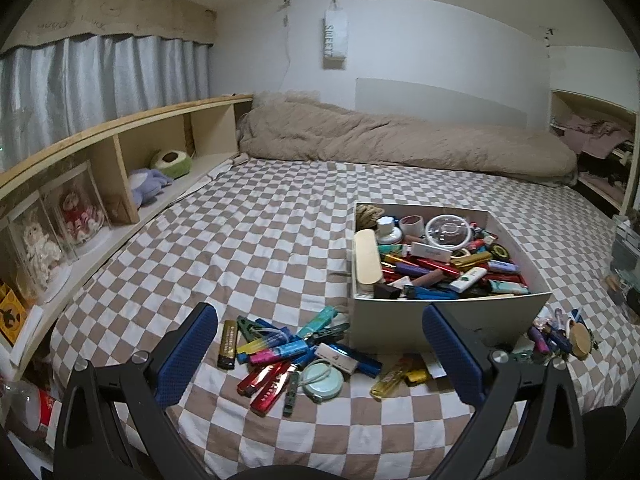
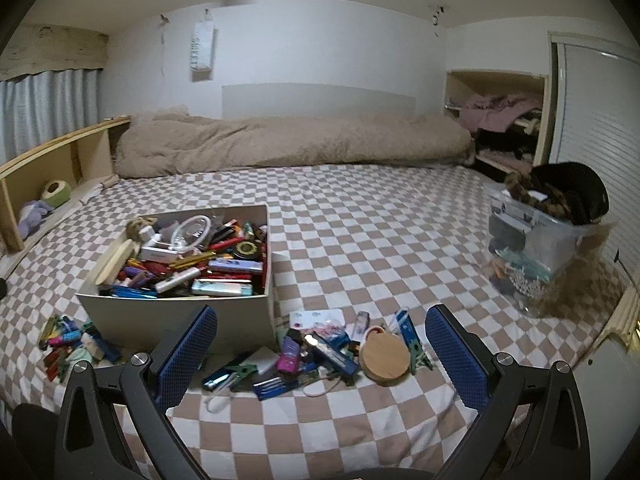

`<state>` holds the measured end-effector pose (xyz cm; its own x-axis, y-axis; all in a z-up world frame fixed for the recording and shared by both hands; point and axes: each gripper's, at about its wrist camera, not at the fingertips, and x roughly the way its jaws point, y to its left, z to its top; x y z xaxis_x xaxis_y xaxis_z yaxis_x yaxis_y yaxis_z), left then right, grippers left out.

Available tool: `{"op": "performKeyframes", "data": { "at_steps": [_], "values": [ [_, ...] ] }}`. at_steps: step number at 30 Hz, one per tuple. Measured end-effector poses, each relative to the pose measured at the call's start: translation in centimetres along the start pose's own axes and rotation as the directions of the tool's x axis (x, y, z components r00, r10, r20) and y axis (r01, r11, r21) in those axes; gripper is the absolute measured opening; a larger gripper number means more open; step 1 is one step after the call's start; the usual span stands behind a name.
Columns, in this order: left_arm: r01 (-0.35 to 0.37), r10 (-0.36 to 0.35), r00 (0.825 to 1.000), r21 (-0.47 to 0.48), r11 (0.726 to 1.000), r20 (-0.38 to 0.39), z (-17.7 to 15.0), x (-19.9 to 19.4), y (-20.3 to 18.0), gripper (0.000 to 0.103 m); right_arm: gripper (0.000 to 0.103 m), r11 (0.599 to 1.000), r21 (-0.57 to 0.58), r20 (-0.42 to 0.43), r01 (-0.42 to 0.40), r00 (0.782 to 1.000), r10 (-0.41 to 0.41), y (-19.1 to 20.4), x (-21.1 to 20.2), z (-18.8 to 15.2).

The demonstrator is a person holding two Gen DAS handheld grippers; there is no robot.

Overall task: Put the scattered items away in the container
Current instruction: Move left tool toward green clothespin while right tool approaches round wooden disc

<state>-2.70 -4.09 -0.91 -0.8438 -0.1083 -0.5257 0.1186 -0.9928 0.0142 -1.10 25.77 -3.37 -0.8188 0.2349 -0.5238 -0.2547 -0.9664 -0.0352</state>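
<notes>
Both our left gripper and right gripper hover with fingers spread, empty. Scattered items lie on the bed, near the box. They look light, rigid and slick; we should pinch across narrow sides.

Readable text: one item only. White hanging pouch on the back wall carries the word "SWEET", printed vertically in grey capitals; legible in the left wrist view. Same pouch in the right wrist view: lettering present but too blurred to read with certainty.

Curtain valance: faint script lettering, not legible.

Small items in the box and on the bed: printed labels present, all too small to read.
</notes>
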Motion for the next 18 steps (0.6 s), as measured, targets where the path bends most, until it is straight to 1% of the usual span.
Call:
{"op": "performKeyframes", "data": {
  "at_steps": [4, 5, 11, 13, 18],
  "values": [
    [-0.014, 0.014, 1.0, -0.018, 1.0, -0.018, 0.0, 1.0, 1.2, 0.103, 0.103, 0.999, 0.022, -0.034, 0.023, 0.999, -0.022, -0.8, 1.4, -0.4],
    [-0.042, 0.042, 0.999, -0.035, 0.998, -0.024, 0.0, 1.3, 1.4, 0.103, 0.103, 0.999, 0.028, -0.042, 0.03, 0.999, -0.029, -1.0, 1.7, -0.5],
    [-0.115, 0.11, 0.992, -0.065, 0.991, -0.068, -0.5, 3.0, 3.8, 0.103, 0.103, 0.996, 0.061, -0.097, 0.059, 0.994, -0.053, -1.9, 3.8, -1.3],
    [-0.118, 0.11, 0.99, -0.08, 0.99, -0.09, -0.8, 3.7, 4.6, 0.103, 0.103, 0.996, 0.072, -0.119, 0.059, 0.992, -0.05, -2.1, 4.6, -1.7],
    [-0.121, 0.106, 0.982, -0.09, 0.989, -0.155, -1.8, 5.4, 5.9, 0.103, 0.103, 0.992, 0.124, -0.171, 0.034, 0.985, -0.013, -3.2, 6.3, -2.4]
  ]
}}
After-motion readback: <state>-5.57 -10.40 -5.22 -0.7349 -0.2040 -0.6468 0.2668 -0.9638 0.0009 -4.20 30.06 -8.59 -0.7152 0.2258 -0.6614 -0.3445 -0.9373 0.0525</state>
